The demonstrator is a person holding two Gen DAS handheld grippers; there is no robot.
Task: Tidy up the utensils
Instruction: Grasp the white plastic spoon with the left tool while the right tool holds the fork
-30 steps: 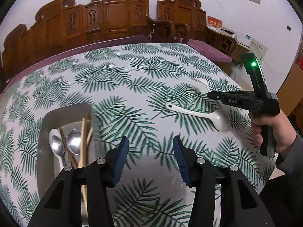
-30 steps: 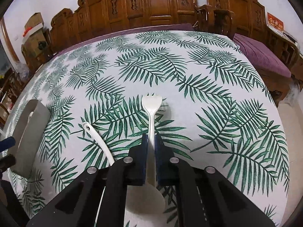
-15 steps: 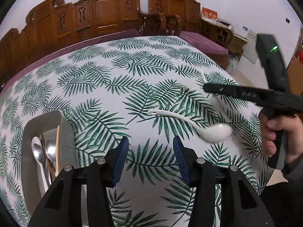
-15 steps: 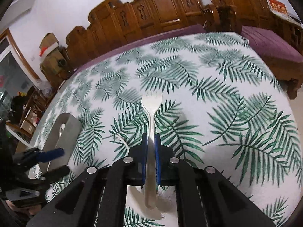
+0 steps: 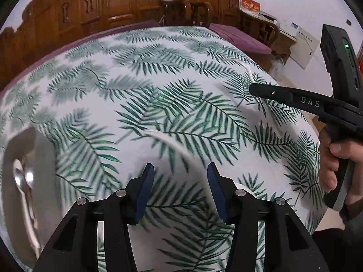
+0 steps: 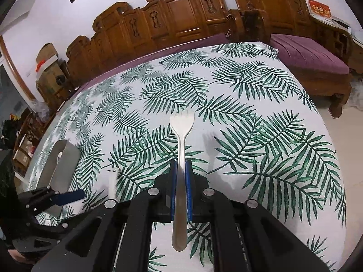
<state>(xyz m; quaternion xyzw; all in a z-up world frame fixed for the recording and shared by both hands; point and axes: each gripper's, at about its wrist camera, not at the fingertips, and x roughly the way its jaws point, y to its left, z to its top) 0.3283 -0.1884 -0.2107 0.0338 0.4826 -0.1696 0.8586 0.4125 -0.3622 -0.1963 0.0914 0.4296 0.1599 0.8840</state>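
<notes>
My right gripper [image 6: 181,172] is shut on the handle of a metal fork [image 6: 182,131], held above the leaf-print tablecloth with its tines pointing away. In the left wrist view the same gripper [image 5: 251,88] reaches in from the right, and the fork [image 5: 248,72] sticks out past its tip. My left gripper [image 5: 180,181] is open, blue pads apart, with nothing between them. A white ceramic spoon [image 5: 165,139] lies blurred just beyond the pads, its bowl partly hidden behind the right finger. A grey tray [image 5: 34,149] at the left holds metal spoons [image 5: 19,176].
The tray [image 6: 65,156] sits near the table's left edge, with my left gripper [image 6: 68,196] just in front of it and the white spoon's handle [image 6: 112,181] beside it. Carved wooden chairs [image 6: 181,20] and a purple bench [image 6: 310,54] line the far side. A hand [image 5: 335,158] holds the right gripper.
My left gripper has moved right, away from the tray and up to the white spoon. My right gripper has lifted the fork off the cloth and swung left towards the tray.
</notes>
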